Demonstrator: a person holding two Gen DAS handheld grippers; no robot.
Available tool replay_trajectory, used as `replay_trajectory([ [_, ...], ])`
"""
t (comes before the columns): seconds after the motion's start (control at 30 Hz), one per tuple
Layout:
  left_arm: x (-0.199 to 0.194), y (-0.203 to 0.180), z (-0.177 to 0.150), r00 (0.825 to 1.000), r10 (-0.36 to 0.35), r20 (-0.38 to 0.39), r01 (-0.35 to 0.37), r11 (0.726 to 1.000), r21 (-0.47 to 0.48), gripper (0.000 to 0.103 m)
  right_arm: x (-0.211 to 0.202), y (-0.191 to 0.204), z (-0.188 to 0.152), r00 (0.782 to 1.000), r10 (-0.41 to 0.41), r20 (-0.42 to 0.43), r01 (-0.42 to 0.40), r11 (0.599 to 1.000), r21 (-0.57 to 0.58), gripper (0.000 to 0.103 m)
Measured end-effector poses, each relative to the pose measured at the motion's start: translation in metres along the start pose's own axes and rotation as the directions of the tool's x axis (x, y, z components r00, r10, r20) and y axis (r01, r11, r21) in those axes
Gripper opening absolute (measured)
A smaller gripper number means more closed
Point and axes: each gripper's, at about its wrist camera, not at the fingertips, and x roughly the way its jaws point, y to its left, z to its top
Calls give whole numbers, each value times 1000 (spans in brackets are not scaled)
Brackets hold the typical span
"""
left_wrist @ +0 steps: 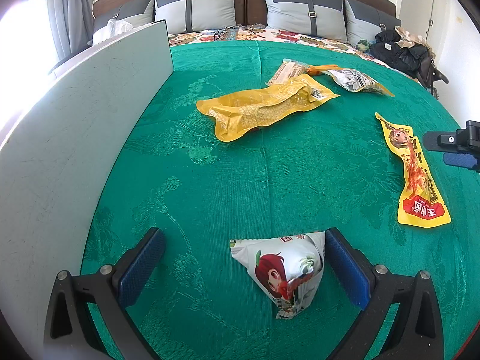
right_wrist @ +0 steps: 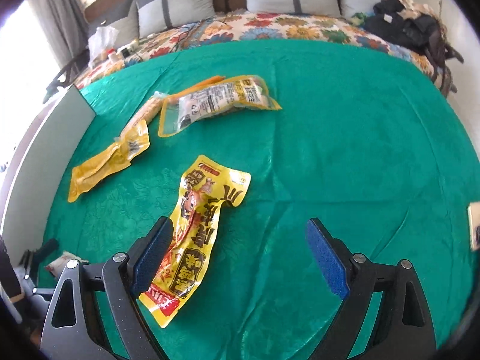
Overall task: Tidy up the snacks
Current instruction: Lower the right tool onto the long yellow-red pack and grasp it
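Observation:
My left gripper (left_wrist: 244, 265) is open, its jaws wide apart over the green cloth (left_wrist: 228, 180). A white triangular snack pack with a red-haired cartoon girl (left_wrist: 285, 270) lies between the jaws, against the right finger (left_wrist: 345, 267). A long yellow pack (left_wrist: 264, 108) lies further off, with a tan pack (left_wrist: 288, 72) and a white-and-yellow pack (left_wrist: 357, 81) behind it. A yellow chicken-foot pack (left_wrist: 417, 174) lies to the right. My right gripper (right_wrist: 240, 258) is open, and that yellow chicken-foot pack (right_wrist: 195, 234) lies by its left finger (right_wrist: 153, 258). The right gripper's tip also shows at the left wrist view's right edge (left_wrist: 456, 150).
A tall white board or box wall (left_wrist: 69, 138) stands along the left of the cloth. Behind the cloth are a floral bedspread (right_wrist: 270, 27), grey pillows (left_wrist: 306, 9) and a pile of dark clothes (left_wrist: 399, 48). A small object (right_wrist: 474, 225) sits at the right edge.

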Motion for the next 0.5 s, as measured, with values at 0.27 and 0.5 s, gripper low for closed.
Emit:
replay_trajectory([
  [0.27, 0, 0, 0, 1000, 0, 0, 0, 1000, 0, 103, 35, 74, -23, 983, -183, 34, 186, 965, -184, 90],
  [0.5, 0, 0, 0, 1000, 1, 0, -1, 1000, -1, 103, 0, 36, -51, 986, -147, 80, 158, 975, -156, 59],
])
